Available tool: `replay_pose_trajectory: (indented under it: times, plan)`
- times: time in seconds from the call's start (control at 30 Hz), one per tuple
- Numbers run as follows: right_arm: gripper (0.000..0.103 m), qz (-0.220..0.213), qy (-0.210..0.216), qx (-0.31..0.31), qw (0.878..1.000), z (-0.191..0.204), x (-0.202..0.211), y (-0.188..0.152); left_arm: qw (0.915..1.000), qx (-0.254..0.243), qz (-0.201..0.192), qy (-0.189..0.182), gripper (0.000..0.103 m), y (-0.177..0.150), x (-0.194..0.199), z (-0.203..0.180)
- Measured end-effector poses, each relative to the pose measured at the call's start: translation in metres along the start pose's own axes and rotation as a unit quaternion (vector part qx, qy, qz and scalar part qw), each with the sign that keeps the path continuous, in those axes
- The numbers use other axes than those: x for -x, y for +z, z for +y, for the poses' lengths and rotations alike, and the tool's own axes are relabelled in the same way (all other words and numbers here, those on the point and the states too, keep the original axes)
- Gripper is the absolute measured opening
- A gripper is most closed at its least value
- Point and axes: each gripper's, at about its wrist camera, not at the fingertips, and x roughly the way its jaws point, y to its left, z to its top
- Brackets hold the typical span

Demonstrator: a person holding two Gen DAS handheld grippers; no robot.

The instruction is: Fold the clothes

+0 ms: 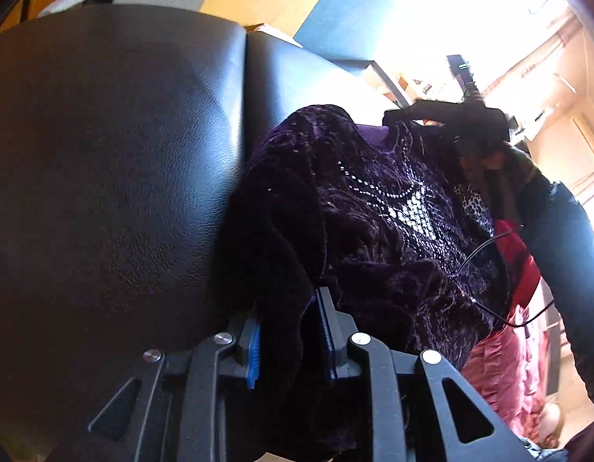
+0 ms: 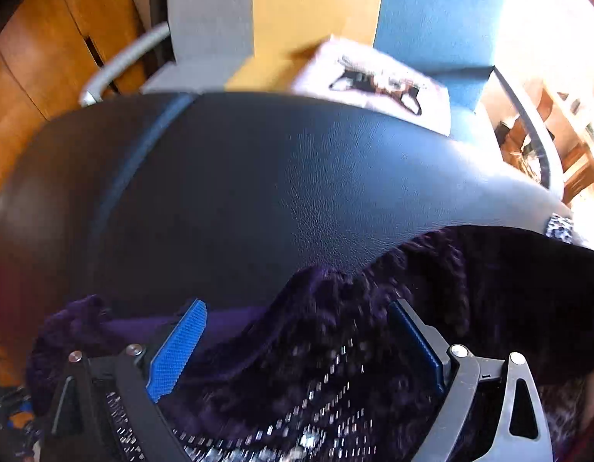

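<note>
Where the left wrist view begins, the left gripper [image 1: 293, 331] at lower centre has its jaws closed part-way, pinching a fold of the dark purple velvet garment [image 1: 373, 223], which spreads over the black leather cushion [image 1: 116, 161] toward the right. In the right wrist view, the right gripper [image 2: 297, 342] stands with jaws spread wide, gripping nothing, above the garment's beaded front at bottom centre.

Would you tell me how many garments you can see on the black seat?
1: the purple garment lies on the black seat, one fold clamped in the left gripper. Others may be hidden beneath.
</note>
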Motion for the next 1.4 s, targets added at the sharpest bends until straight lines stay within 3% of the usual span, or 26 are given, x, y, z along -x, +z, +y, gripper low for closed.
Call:
replay_pose_trajectory:
  times: [0.07, 0.1, 0.37, 0.43, 0.5, 0.53, 0.6, 0.67, 0.8, 0.87, 0.97, 1.1, 1.2, 1.23, 1.3, 1.4]
  plan:
    - [0.097, 0.043, -0.011, -0.001, 0.999, -0.001, -0.022, -0.003, 1.0, 0.006, 0.003, -0.004, 0.024, 0.0, -0.003, 0.001]
    - [0.103, 0.05, -0.008, -0.01, 0.999, -0.004, -0.028, -0.005, 0.9999, 0.008, 0.004, -0.007, 0.025, 0.0, -0.004, 0.002]
    - [0.103, 0.029, 0.006, -0.008, 1.0, -0.003, -0.024, -0.027, 0.9995, -0.025, -0.007, 0.019, 0.02, -0.003, -0.003, -0.011]
    - [0.102, 0.017, -0.001, -0.001, 1.0, 0.003, -0.021, -0.032, 0.9993, -0.029, -0.009, 0.023, 0.014, -0.003, -0.002, -0.013]
    - [0.093, -0.002, -0.002, 0.015, 1.0, 0.011, -0.015, -0.04, 0.9989, -0.033, -0.014, 0.029, 0.01, -0.003, 0.001, -0.014]
    - [0.082, -0.012, -0.001, 0.024, 1.0, 0.015, -0.01, -0.045, 0.9988, -0.034, -0.018, 0.031, 0.008, -0.003, 0.003, -0.015]
    - [0.046, -0.022, -0.001, 0.036, 0.999, 0.022, -0.001, -0.053, 0.9985, -0.033, -0.03, 0.032, 0.007, -0.002, 0.008, -0.016]
    - [0.023, -0.03, -0.001, 0.046, 0.999, 0.028, 0.007, -0.061, 0.9981, -0.026, -0.046, 0.031, 0.006, 0.001, 0.015, -0.015]
    - [0.012, -0.074, -0.005, 0.034, 0.997, 0.033, 0.036, -0.06, 0.996, 0.001, -0.082, 0.036, 0.005, 0.02, 0.033, -0.004]
    - [0.009, -0.11, 0.0, 0.02, 0.994, 0.026, 0.063, -0.041, 0.9942, 0.009, -0.099, 0.04, 0.005, 0.037, 0.042, 0.002]
    - [0.008, -0.162, -0.003, 0.003, 0.987, 0.021, 0.089, -0.015, 0.9925, 0.011, -0.116, 0.036, 0.004, 0.072, 0.046, 0.003]
    - [0.007, -0.211, -0.019, -0.035, 0.977, 0.016, 0.113, 0.028, 0.9873, -0.005, -0.142, 0.071, 0.004, 0.124, 0.043, -0.005]
    - [0.01, -0.22, -0.041, -0.07, 0.972, 0.011, 0.113, 0.069, 0.9843, 0.025, -0.144, 0.099, 0.004, 0.174, 0.04, 0.009]
    - [0.015, -0.219, -0.048, -0.085, 0.971, 0.009, 0.112, 0.077, 0.9837, 0.039, -0.141, 0.105, 0.006, 0.191, 0.038, 0.016]
    - [0.05, -0.209, -0.043, -0.114, 0.97, -0.004, 0.102, 0.091, 0.9839, 0.058, -0.122, 0.117, 0.006, 0.226, 0.03, 0.029]
    - [0.053, -0.206, -0.02, -0.131, 0.97, -0.014, 0.095, 0.087, 0.9832, 0.062, -0.087, 0.148, 0.011, 0.251, 0.015, 0.041]
